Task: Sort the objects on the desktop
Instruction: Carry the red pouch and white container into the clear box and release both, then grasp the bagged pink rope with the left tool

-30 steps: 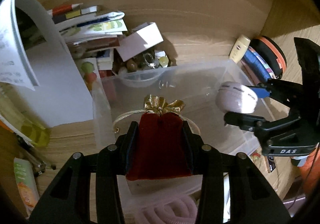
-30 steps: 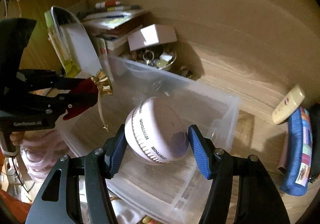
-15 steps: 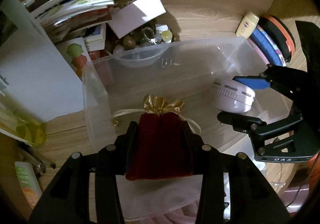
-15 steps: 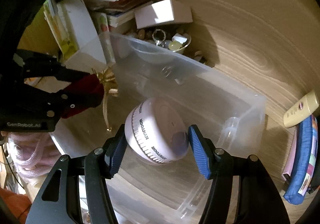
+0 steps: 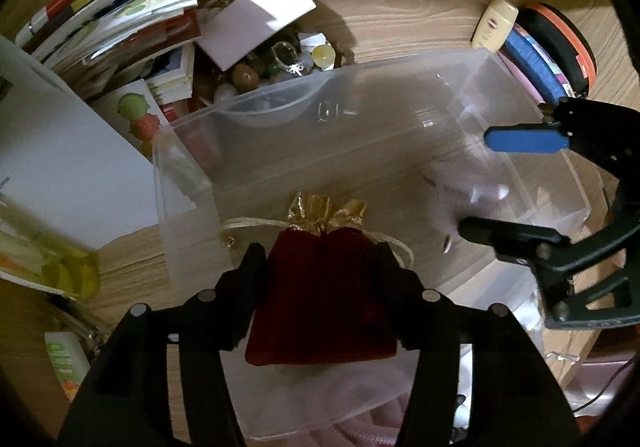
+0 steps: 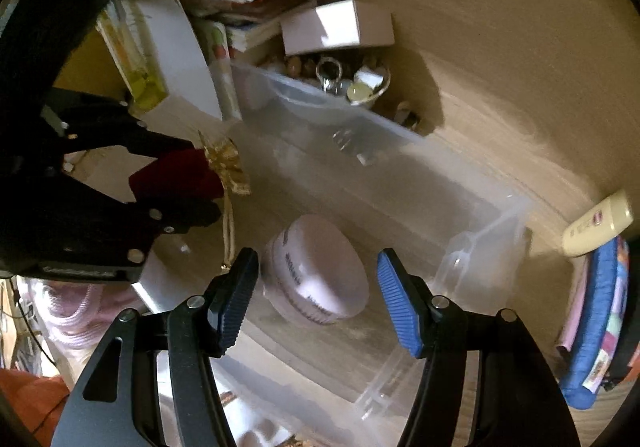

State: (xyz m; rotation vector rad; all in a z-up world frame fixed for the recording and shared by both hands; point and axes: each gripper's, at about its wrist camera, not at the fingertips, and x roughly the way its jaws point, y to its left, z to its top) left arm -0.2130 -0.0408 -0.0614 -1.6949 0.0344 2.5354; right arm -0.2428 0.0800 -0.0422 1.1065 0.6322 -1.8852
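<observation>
right gripper [image 6: 316, 287] — jaws just opening | round case [image 6: 320, 271] lies loose between

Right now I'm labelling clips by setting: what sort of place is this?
Most likely a home desk or study corner: a wooden desktop, stacked booklets, and a clear plastic storage bin being filled.

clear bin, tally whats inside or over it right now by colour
Dark red: 1, the velvet pouch between the left gripper fingers
Pale pink: 1, the round timer on the clear bin floor, free of the right gripper
Total: 2
</observation>
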